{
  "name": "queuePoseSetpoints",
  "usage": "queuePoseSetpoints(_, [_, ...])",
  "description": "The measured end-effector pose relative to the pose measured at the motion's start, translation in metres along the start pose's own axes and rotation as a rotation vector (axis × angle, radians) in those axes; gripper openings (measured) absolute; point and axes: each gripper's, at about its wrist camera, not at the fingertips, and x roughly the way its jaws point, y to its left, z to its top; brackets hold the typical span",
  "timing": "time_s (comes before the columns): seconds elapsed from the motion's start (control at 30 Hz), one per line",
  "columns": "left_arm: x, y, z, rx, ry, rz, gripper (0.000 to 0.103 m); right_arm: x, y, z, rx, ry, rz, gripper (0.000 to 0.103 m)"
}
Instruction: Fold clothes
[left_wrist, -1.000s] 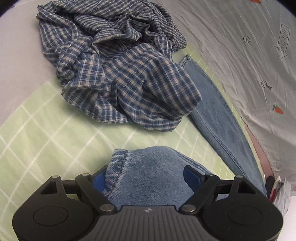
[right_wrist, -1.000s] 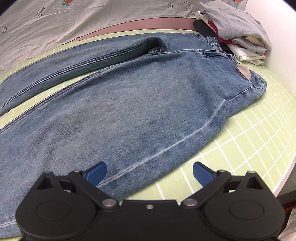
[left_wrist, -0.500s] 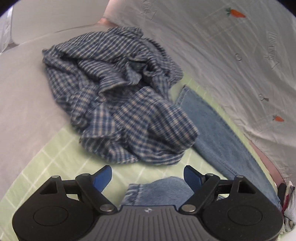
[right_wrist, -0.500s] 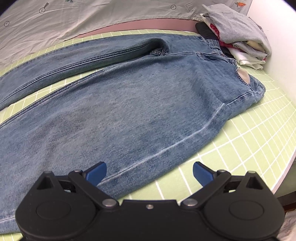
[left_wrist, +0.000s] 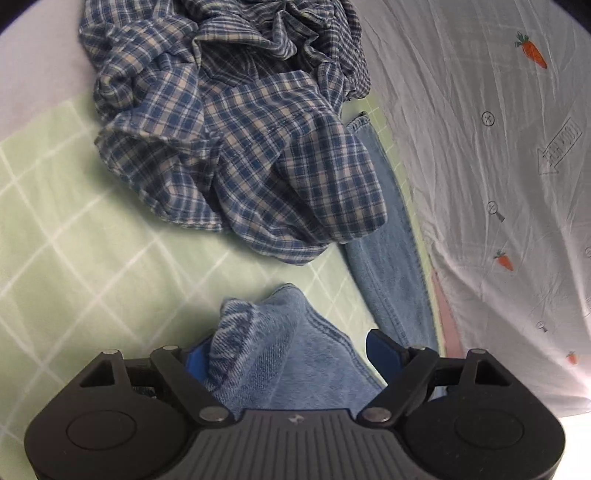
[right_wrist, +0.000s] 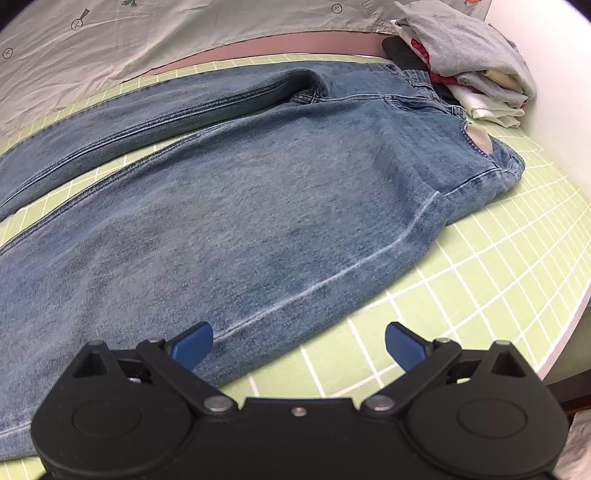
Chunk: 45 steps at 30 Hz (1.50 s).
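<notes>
Blue jeans (right_wrist: 258, 192) lie flat on a green grid mat (right_wrist: 480, 258), waistband at the far right. My right gripper (right_wrist: 299, 332) hovers open over their near side seam, one pad above denim and the other above the mat. In the left wrist view a bunched trouser cuff (left_wrist: 280, 325) rises between the wide jaws of my left gripper (left_wrist: 288, 350). The cuff lies against the left pad, and a strip of mat shows beside the right pad, so nothing is gripped. The other leg (left_wrist: 391, 266) runs away to the right.
A crumpled blue plaid shirt (left_wrist: 236, 140) lies just beyond the cuff and partly over the far leg. A stack of folded clothes (right_wrist: 469, 59) sits by the waistband. Grey printed sheet (left_wrist: 498, 147) borders the mat. The table edge (right_wrist: 569, 332) curves close on the right.
The left gripper tipped up towards the shirt, then dipped back down; the cuff again stands between its jaws, more bunched than before. The right gripper and the jeans under it have stayed put.
</notes>
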Motion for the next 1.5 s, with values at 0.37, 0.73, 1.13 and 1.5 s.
queuePoseSetpoints(0.37, [0.001, -0.027, 0.008, 0.114, -0.09, 0.055, 0.053, 0.001, 0.001, 0.0, 0.003, 0.003, -0.012, 0.101])
queuePoseSetpoints(0.73, [-0.025, -0.036, 0.003, 0.343, -0.324, 0.332, 0.0, 0.003, 0.003, 0.001, 0.003, 0.006, -0.022, 0.101])
queuePoseSetpoints(1.13, [-0.024, -0.058, -0.042, 0.482, -0.32, 0.457, 0.064, 0.007, -0.008, 0.007, 0.04, -0.02, 0.023, 0.101])
queuePoseSetpoints(1.5, [0.014, -0.079, -0.16, 0.41, -0.273, 0.446, 0.089, 0.031, -0.087, 0.036, 0.125, -0.036, 0.118, 0.101])
